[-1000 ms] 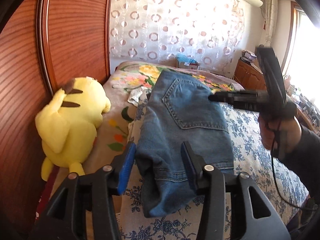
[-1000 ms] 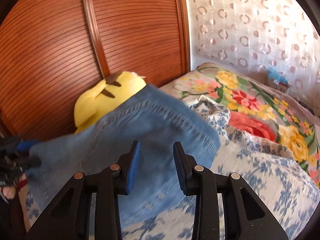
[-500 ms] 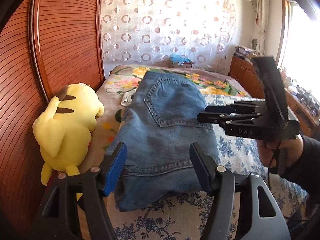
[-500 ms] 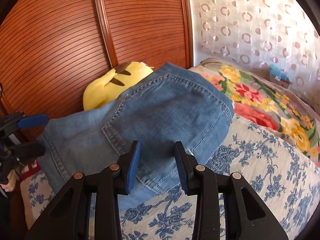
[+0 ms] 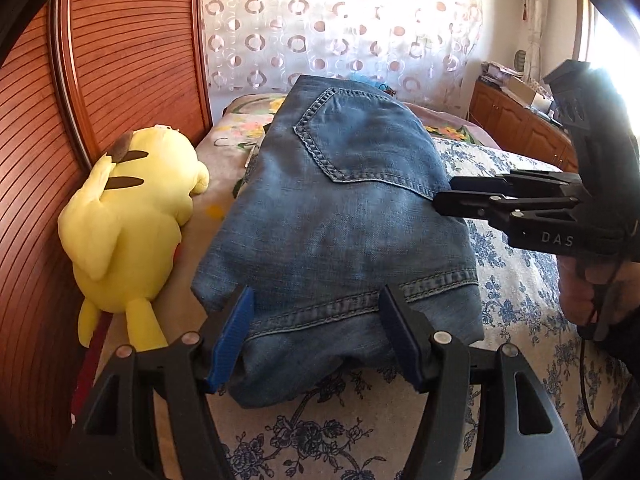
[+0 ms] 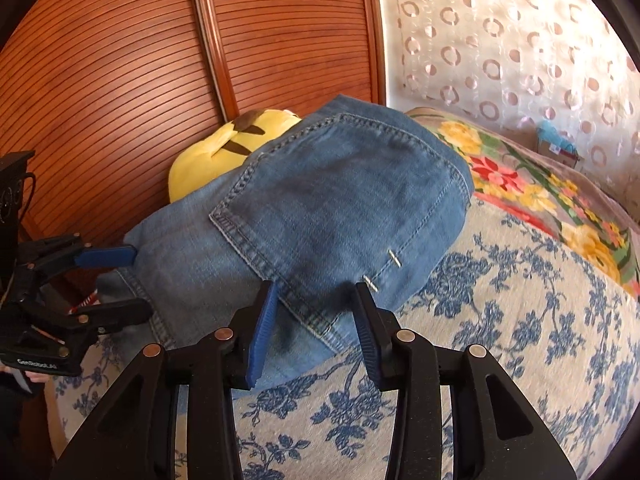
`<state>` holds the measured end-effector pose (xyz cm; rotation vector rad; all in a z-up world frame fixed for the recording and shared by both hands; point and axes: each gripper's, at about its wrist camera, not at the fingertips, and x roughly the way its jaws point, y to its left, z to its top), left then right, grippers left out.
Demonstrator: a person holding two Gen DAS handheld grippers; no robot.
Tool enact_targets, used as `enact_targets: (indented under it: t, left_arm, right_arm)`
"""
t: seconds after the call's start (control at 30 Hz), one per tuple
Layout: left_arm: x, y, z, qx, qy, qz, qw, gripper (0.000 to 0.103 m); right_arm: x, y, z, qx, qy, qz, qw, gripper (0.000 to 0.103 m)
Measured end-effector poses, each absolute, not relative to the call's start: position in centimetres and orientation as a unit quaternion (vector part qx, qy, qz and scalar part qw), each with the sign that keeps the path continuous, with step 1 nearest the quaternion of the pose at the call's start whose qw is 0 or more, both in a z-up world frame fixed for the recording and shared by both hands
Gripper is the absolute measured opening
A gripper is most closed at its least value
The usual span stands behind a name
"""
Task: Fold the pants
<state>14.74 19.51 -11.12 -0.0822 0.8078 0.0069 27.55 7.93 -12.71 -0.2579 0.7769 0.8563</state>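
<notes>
Left wrist view, read from left to right: a yellow plush toy (image 5: pixel 132 224) is seen against the wooden headboard (image 5: pixel 120 60), then the jeans (image 5: pixel 344 220), folded into a thick bundle on the flowered bedspread (image 5: pixel 516 300), then the right gripper (image 5: pixel 444 196) held in a hand (image 5: pixel 588 292). The left gripper (image 5: pixel 316 336) is released: its blue pads stand apart on either side of the near hem, and nothing is pinched. In the right wrist view the right gripper (image 6: pixel 316 320) is seen with its jaws opening over the pocket edge, and no cloth is clamped between them. The fold appears to be laid down already and the letting-go step is judged to be in hand. What is called for next is probably a clean withdrawal of both tools, or a light pressing flat, so that the layers are not dragged apart.
</notes>
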Motion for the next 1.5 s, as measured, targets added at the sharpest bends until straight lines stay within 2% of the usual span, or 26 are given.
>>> enact_targets:
  t: [0.33, 1.0, 1.07, 1.13, 1.3, 1.5]
  left_arm:
    - [13.2, 18.2, -8.8, -0.046, 0.375, 0.002, 0.926, 0.064]
    - [9.3, 9.4, -3.1, 0.000, 0.301, -0.054, 0.952, 0.067]
    - [8.9, 8.6, -2.6, 0.002, 0.296, -0.066, 0.953, 0.069]
    - [8.6, 7.8, -2.1, 0.003, 0.287, -0.070, 0.955, 0.081]
    - [7.4, 6.2, -0.3, 0.002, 0.258, -0.083, 0.963, 0.091]
    - [5.9, 4.6, 1.9, 0.006, 0.228, -0.089, 0.970, 0.095]
  right_arm:
    - [25.0, 5.6, -11.6, -0.115, 0.365, 0.383, 0.841, 0.039]
    - [18.3, -4.9, -6.4, -0.068, 0.316, 0.315, 0.892, 0.039]
    - [17.7, -5.9, -6.0, -0.065, 0.309, 0.309, 0.897, 0.039]
    - [16.9, -7.0, -5.4, -0.061, 0.300, 0.300, 0.903, 0.039]
    - [15.5, -9.0, -4.0, -0.052, 0.285, 0.285, 0.914, 0.041]
    - [13.5, -11.7, -2.1, -0.047, 0.262, 0.264, 0.927, 0.045]
